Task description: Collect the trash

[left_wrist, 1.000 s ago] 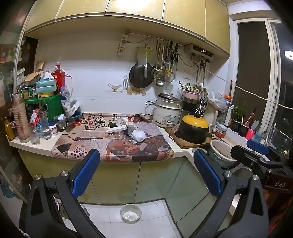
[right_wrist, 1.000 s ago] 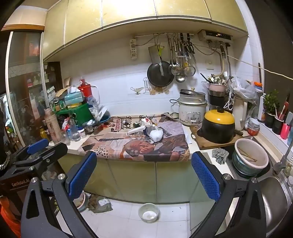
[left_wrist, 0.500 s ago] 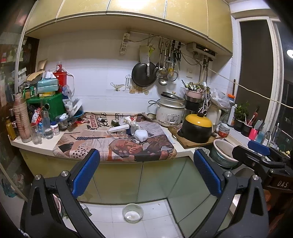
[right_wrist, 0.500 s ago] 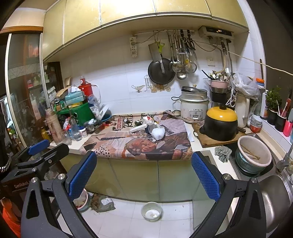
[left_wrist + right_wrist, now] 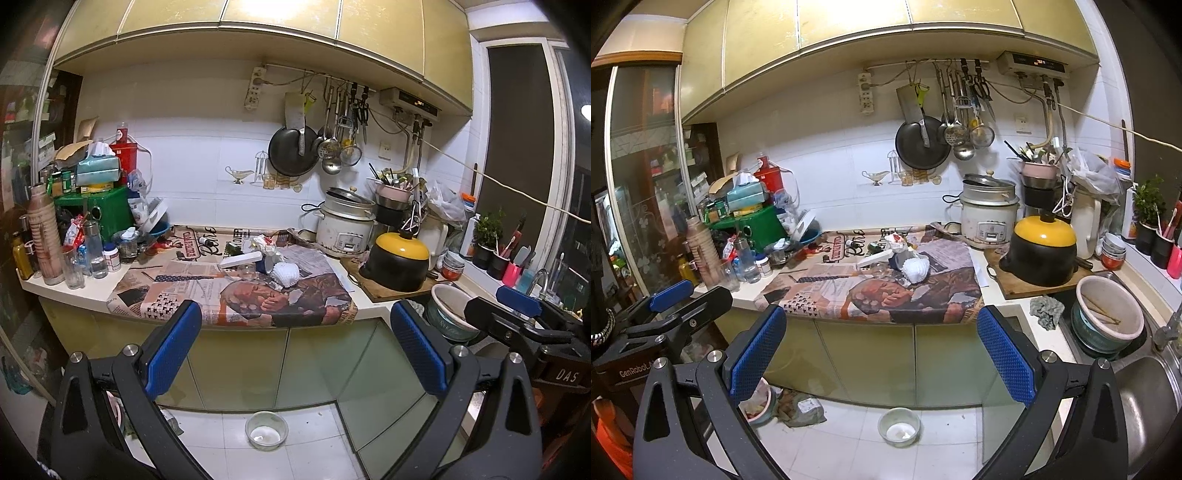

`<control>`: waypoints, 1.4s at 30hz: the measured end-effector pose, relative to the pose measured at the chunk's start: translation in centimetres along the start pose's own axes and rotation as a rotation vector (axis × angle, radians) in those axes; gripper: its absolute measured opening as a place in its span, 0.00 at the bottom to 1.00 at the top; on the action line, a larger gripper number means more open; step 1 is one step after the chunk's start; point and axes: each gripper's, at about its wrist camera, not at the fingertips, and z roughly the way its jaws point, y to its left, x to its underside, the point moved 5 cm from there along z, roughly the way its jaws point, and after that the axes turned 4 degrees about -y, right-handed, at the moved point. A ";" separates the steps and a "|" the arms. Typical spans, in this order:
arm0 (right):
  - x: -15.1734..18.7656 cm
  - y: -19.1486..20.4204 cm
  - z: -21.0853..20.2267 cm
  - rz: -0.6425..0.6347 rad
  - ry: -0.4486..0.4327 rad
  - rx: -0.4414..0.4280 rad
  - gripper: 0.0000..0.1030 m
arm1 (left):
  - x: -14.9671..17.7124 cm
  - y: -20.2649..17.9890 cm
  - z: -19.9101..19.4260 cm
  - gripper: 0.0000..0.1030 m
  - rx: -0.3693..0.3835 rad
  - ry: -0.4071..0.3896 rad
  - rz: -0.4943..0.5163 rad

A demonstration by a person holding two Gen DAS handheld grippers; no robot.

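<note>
A pile of trash lies on the newspaper-covered counter [image 5: 236, 299]: a crumpled white paper ball [image 5: 285, 274], a long white box [image 5: 238, 260], wrappers and a clear cup. The same white ball [image 5: 916, 268] and box [image 5: 874, 257] show in the right wrist view. My left gripper [image 5: 295, 347] is open and empty, well back from the counter, above the floor. My right gripper [image 5: 881, 347] is open and empty, also back from the counter. The right gripper shows at the left wrist view's right edge [image 5: 524, 314]; the left gripper shows at the right wrist view's left edge [image 5: 676, 306].
A yellow-lidded black pot [image 5: 397, 260], rice cooker [image 5: 345, 229] and bottles [image 5: 46, 236] crowd the counter. A sink [image 5: 1145, 387] with a bowl [image 5: 1108, 314] is at right. On the floor are a small white bowl [image 5: 899, 426], a rag [image 5: 801, 406] and a pink bowl [image 5: 757, 402].
Both grippers have drifted slightly back and up from the counter, so the view has widened a little. Both stay open and empty.
</note>
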 end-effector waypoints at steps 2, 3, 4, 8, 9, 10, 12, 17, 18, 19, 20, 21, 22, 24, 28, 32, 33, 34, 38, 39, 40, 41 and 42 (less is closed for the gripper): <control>-0.1 0.2 0.1 -0.002 0.002 0.000 1.00 | 0.0 0.0 0.0 1.00 0.001 0.000 0.000; -0.2 0.3 0.2 -0.003 0.002 -0.001 1.00 | 0.0 0.0 0.0 1.00 -0.001 0.000 0.001; -0.2 0.2 0.2 -0.002 0.002 -0.001 1.00 | 0.0 0.0 0.0 1.00 -0.001 0.000 0.001; -0.2 0.1 0.2 -0.003 0.002 -0.002 1.00 | 0.1 -0.1 0.1 1.00 0.002 0.002 -0.003; -0.2 0.2 0.2 -0.003 0.001 -0.001 1.00 | 0.1 -0.1 0.1 1.00 0.003 0.001 -0.004; -0.2 0.1 0.2 -0.003 0.002 -0.001 1.00 | 0.1 -0.2 0.1 1.00 0.004 0.002 -0.004; -0.2 0.0 0.2 -0.003 0.002 -0.002 1.00 | 0.1 -0.3 0.1 1.00 0.003 0.002 -0.004; -0.2 0.0 0.1 -0.003 0.001 -0.004 1.00 | 0.1 -0.4 0.2 1.00 0.004 0.001 -0.007; -0.2 -0.1 0.1 -0.003 0.000 -0.004 1.00 | 0.0 -0.3 0.1 1.00 0.004 0.003 -0.007; -0.2 -0.2 0.1 -0.003 -0.001 -0.004 1.00 | 0.1 -0.4 0.2 1.00 0.004 0.004 -0.008; -0.2 -0.1 0.2 -0.004 -0.001 -0.004 1.00 | 0.1 -0.4 0.2 1.00 0.005 0.003 -0.008; -0.2 -0.1 0.2 -0.004 -0.001 -0.005 1.00 | 0.1 -0.3 0.1 1.00 0.005 0.002 -0.007; -0.2 -0.2 0.1 -0.003 -0.001 -0.005 1.00 | 0.2 -0.4 0.1 1.00 0.004 0.002 -0.007; -0.2 -0.1 0.1 -0.002 0.001 -0.007 1.00 | 0.1 -0.2 0.1 1.00 0.004 0.003 -0.007; -0.1 -0.1 0.1 -0.003 -0.001 -0.008 1.00 | 0.2 -0.5 0.2 1.00 0.005 0.005 -0.007; -0.1 0.1 0.1 -0.003 -0.001 -0.011 1.00 | 0.2 -0.7 0.2 1.00 0.004 0.005 -0.008; -0.1 0.1 0.1 -0.004 -0.002 -0.014 1.00 | 0.3 -0.6 0.2 1.00 0.004 0.005 -0.008; -0.1 0.1 0.0 -0.005 -0.002 -0.016 1.00 | 0.3 -0.5 0.2 1.00 0.004 0.006 -0.008; -0.1 -0.4 0.2 -0.005 0.004 -0.032 1.00 | 0.4 -0.6 0.2 1.00 -0.003 0.003 -0.011; 0.0 -0.5 0.3 -0.004 0.008 -0.038 1.00 | 0.3 -0.6 0.3 1.00 -0.005 0.004 -0.014; 0.0 -0.9 0.3 -0.004 0.013 -0.042 1.00 | 0.4 -0.9 0.4 1.00 -0.008 0.005 -0.017; 0.0 -1.2 0.4 -0.005 0.017 -0.045 1.00 | 0.5 -1.0 0.5 1.00 -0.010 0.007 -0.021; 0.0 -1.1 0.6 -0.007 0.020 -0.048 1.00 | 0.6 -1.0 0.6 1.00 -0.013 0.009 -0.023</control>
